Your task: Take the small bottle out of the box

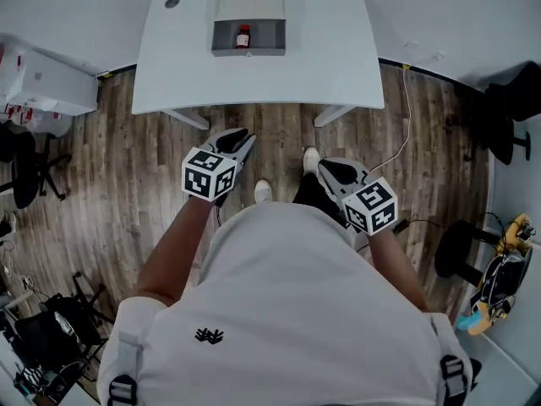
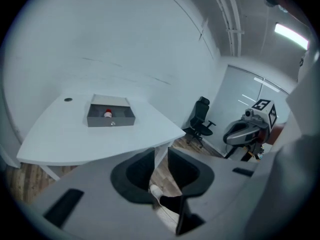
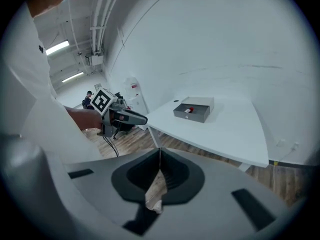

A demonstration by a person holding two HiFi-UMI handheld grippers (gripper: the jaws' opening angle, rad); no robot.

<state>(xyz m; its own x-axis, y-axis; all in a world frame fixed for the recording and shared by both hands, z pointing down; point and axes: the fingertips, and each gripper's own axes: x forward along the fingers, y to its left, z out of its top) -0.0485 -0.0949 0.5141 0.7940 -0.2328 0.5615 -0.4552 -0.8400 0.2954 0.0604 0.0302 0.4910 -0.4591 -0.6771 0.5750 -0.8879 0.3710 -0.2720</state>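
Observation:
A small bottle [image 1: 243, 36] with a red cap stands inside the open grey box [image 1: 248, 50] at the far middle of the white table [image 1: 254, 79]. Both grippers hang over the wood floor, well short of the table's near edge. My left gripper [image 1: 240, 139] points toward the table with a narrow gap between its jaws and nothing in it; the left gripper view [image 2: 161, 151] shows that gap, with the bottle [image 2: 107, 114] far ahead. My right gripper [image 1: 326, 168] has its jaws closed together and empty, as the right gripper view [image 3: 159, 151] shows, with the box [image 3: 192, 115] in the distance.
The table's legs [image 1: 188, 118] stand between me and the box. A white cable [image 1: 404, 134] runs across the floor at the right. Black office chairs [image 1: 25, 172] stand at the left and right, and a white cabinet [image 1: 46, 83] sits at the far left.

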